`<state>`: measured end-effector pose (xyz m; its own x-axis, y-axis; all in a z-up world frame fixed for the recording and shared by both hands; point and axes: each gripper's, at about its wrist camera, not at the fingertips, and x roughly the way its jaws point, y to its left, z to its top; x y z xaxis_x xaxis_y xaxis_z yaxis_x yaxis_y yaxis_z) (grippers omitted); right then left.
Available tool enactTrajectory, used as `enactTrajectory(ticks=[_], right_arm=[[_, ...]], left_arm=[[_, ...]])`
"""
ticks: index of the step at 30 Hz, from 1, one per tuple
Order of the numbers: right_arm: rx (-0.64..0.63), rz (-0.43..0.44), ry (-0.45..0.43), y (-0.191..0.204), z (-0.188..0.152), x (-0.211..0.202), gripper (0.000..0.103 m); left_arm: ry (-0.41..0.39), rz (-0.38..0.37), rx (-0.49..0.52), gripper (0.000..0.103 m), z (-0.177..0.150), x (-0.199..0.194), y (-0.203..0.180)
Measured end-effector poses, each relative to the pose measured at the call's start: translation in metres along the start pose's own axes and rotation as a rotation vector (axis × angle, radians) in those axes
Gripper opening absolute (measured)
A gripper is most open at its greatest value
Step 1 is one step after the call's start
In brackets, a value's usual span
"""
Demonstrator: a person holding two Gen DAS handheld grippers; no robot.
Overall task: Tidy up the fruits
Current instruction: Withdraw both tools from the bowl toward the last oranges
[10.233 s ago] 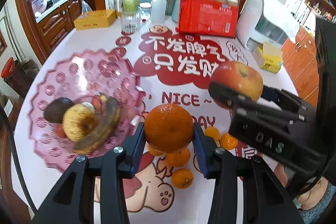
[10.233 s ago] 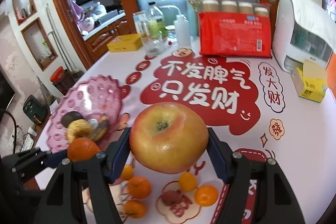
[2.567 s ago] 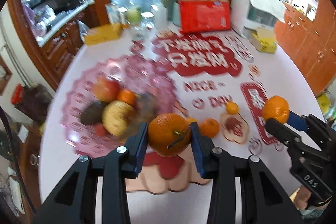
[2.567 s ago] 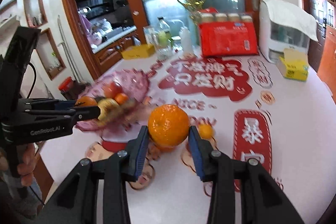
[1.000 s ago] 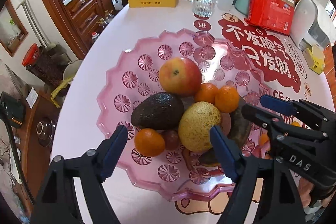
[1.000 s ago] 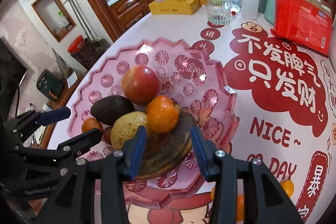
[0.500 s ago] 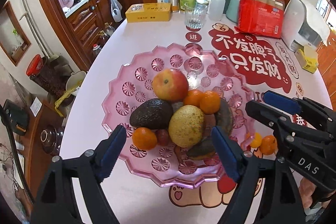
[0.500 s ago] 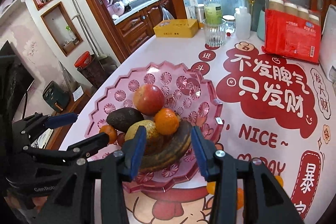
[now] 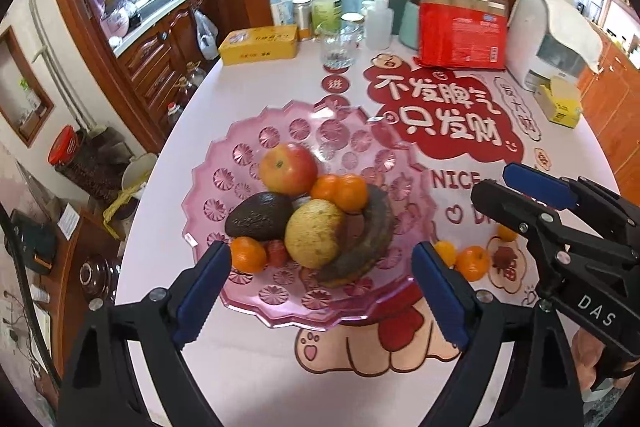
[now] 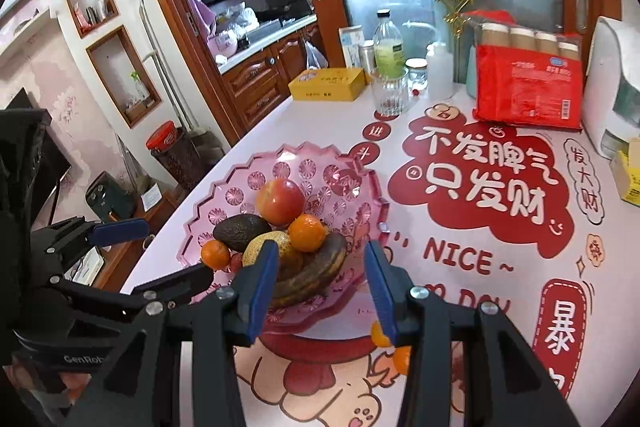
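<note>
A pink fruit tray (image 9: 240, 155) (image 10: 248, 183) holds an apple (image 9: 288, 169) (image 10: 280, 201), an avocado (image 9: 258, 215), a yellow pear (image 9: 316, 233), a dark banana (image 9: 372, 227), two oranges (image 9: 340, 189) and a small mandarin (image 9: 248, 255). My left gripper (image 9: 320, 291) is open and empty, above the tray's near rim. My right gripper (image 10: 320, 291) is open and empty, also at the near rim; it shows at the right of the left wrist view (image 9: 536, 195). Small mandarins (image 9: 472, 262) (image 10: 382, 335) lie on the table right of the tray.
The table (image 9: 240, 355) carries a red printed mat (image 10: 488, 167). At the back stand a yellow box (image 9: 258, 45), a glass (image 9: 336, 47), bottles (image 9: 326, 11), a red package (image 9: 460, 35), a white appliance (image 9: 552, 43) and a small yellow box (image 9: 560, 103). The table edge runs along the left.
Both grippers have pulled back and up from the tray, open and empty. The fruit on the tray has not moved.
</note>
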<state>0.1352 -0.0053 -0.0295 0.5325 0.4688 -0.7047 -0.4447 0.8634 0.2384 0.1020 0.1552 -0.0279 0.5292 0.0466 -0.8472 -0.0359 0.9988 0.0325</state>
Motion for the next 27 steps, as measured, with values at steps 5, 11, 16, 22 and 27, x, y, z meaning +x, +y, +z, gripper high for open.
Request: enactTrajectory(ticks=[5, 11, 16, 22, 27], right_arm=[[0.024, 0.018, -0.052, -0.012, 0.0, -0.031, 0.045], [0.022, 0.005, -0.14, -0.025, 0.0, -0.073, 0.045], [-0.003, -0.055, -0.201, -0.036, -0.006, -0.102, 0.045], [-0.016, -0.132, -0.223, -0.054, -0.021, -0.119, 0.045], [-0.015, -0.197, -0.194, -0.074, -0.042, -0.115, 0.045]], left_arm=[[-0.048, -0.006, 0.05, 0.094, 0.004, -0.024, -0.028], [-0.13, 0.004, 0.13, 0.096, 0.005, -0.05, -0.07], [-0.194, -0.034, 0.153, 0.099, 0.002, -0.062, -0.102], [-0.219, -0.078, 0.149, 0.1, -0.012, -0.055, -0.13], [-0.168, -0.12, 0.106, 0.1, -0.032, -0.026, -0.141]])
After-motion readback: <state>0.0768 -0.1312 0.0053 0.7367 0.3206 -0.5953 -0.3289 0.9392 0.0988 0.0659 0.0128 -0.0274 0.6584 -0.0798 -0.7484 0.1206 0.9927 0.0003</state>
